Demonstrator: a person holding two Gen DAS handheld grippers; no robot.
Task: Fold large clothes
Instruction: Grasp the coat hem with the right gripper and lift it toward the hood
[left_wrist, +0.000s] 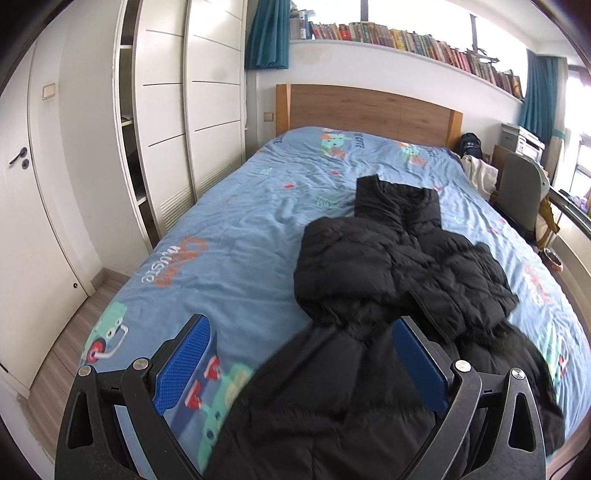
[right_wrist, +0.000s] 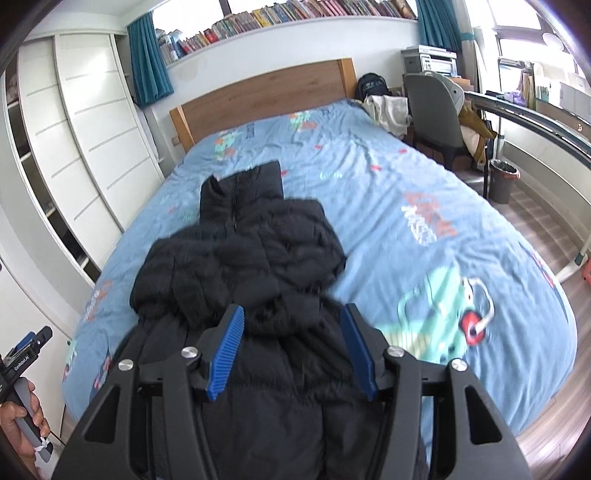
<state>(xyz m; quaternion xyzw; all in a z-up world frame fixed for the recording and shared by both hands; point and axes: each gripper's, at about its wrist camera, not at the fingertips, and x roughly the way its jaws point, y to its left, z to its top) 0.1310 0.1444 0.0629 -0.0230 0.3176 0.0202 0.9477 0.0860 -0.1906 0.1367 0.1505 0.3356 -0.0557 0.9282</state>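
Jacket (left_wrist: 388, 280) on bed (left_wrist: 221, 229), sleeves look folded in, body not yet folded. My left gripper (left_wrist: 303, 362) and right gripper (right_wrist: 291, 350) both spread, pinching nothing.

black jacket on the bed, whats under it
The jacket lies on the blue printed bedcover, which shows all around it. The cover's print below the jacket is hidden, and whether anything else lies beneath cannot be seen.

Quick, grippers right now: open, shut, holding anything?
Left gripper: open, jaws wide, black jacket lying between them, not pinched.
Right gripper: open, jacket between the pads, apparently not clamped.
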